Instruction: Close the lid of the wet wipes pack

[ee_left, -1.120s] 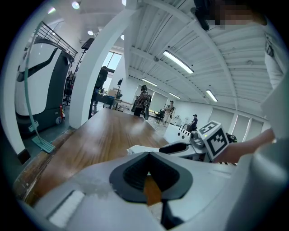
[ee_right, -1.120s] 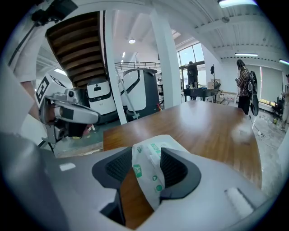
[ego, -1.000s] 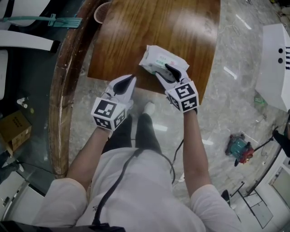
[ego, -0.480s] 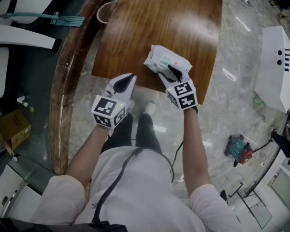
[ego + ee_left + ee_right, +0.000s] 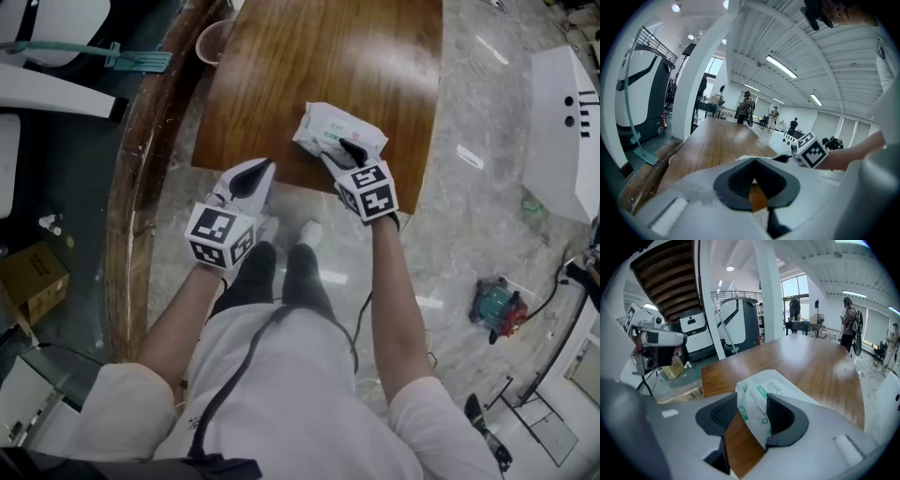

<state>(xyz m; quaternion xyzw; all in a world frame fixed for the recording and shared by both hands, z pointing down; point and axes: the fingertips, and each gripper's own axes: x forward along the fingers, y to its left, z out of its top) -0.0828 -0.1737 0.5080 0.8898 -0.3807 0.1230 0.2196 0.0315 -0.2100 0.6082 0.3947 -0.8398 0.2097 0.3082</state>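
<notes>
A white wet wipes pack with green print lies flat on a brown wooden table, close to the table's near edge. Its near corner sits between the two fingers of the right gripper. Those fingers stand apart, released, not pinching it. The film looks to touch the right-hand finger, and bare wood shows beside the left-hand one.

The rest of the pack spreads ahead of the fingertips. Its long axis slants across the fingers, from ahead of the left-hand finger back past the right-hand one, not square to the table edge. The printed face points up. No view shows the lid clearly, so whether it is up or down is uncertain.

The left gripper hangs at the table's near edge, well to the left of the right fingers. Its fingers are clenched tip to tip on nothing, and only wood shows through the gap behind the tips.

The step in hand appears to be bringing the right fingers onto the pack's top. Done well, that probably means pressing the flap flat with one finger's underside rather than squeezing the soft corner. Sweeping along the long axis should help the seal take. The closed left fingers could pin the far end so the light pack does not slide.
</notes>
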